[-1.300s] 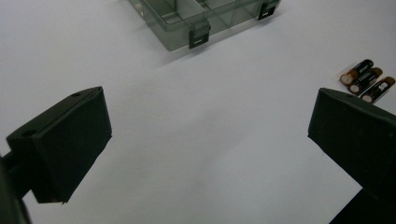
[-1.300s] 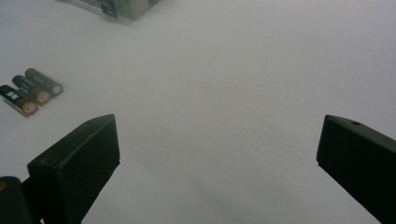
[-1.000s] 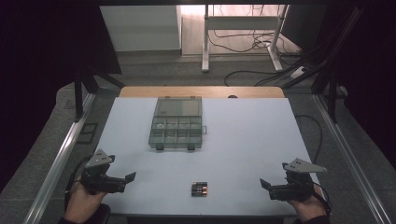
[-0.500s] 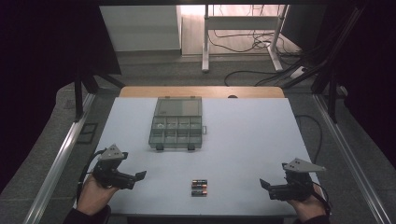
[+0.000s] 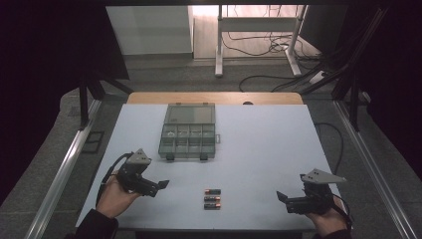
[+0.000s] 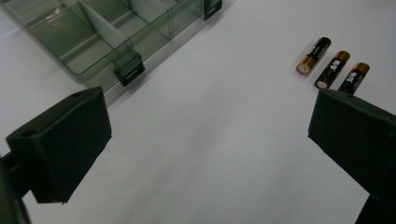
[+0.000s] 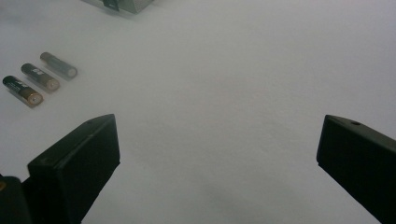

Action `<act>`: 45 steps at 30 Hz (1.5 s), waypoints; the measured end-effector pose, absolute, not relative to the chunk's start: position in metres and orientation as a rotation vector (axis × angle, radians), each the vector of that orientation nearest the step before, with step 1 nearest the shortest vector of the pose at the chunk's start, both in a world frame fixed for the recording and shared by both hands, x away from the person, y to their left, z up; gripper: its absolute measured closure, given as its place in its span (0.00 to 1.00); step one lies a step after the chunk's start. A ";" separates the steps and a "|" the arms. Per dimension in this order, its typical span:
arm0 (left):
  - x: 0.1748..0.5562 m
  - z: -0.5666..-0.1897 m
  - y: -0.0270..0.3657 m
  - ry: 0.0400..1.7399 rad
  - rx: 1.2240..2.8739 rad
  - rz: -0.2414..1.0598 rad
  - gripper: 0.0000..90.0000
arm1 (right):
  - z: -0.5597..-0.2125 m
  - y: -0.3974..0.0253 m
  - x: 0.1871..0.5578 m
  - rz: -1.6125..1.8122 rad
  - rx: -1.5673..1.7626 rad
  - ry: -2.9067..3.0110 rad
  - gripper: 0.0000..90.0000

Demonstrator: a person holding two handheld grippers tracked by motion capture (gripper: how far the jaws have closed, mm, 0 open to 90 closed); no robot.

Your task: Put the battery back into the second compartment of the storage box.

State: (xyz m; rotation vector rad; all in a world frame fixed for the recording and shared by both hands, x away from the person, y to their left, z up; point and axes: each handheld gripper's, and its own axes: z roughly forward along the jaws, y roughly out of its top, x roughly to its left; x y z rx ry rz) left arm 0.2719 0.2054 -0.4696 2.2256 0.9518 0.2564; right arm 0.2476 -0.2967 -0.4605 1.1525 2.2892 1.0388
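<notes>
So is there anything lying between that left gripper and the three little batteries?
Nothing visible. The left gripper, jaws wide open, points across bare white table toward the batteries, which lie side by side near the front edge. The compartment box sits farther back, off that line.

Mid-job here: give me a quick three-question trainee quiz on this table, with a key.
1. True or false: the left claw holds a battery.
2. How many batteries lie on the table?
3. The box is: A) shut, beyond the batteries; B) open, beside the right claw.

Key:
1. False; both claws are open and hold nothing.
2. Three, side by side.
3. A.
</notes>
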 end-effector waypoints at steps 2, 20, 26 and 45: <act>0.277 -0.470 0.198 0.935 2.254 0.252 0.00 | -0.461 -0.297 0.248 1.036 1.154 2.291 0.00; 0.298 -0.476 0.141 0.784 2.374 0.147 0.10 | -0.461 -0.297 0.248 1.035 1.155 2.296 0.00; 0.304 -0.479 0.124 0.725 2.415 0.094 0.20 | -0.461 -0.297 0.248 1.032 1.155 2.297 0.00; 0.315 -0.489 0.073 0.525 2.529 -0.002 0.56 | -0.461 -0.296 0.248 1.025 1.154 2.300 0.00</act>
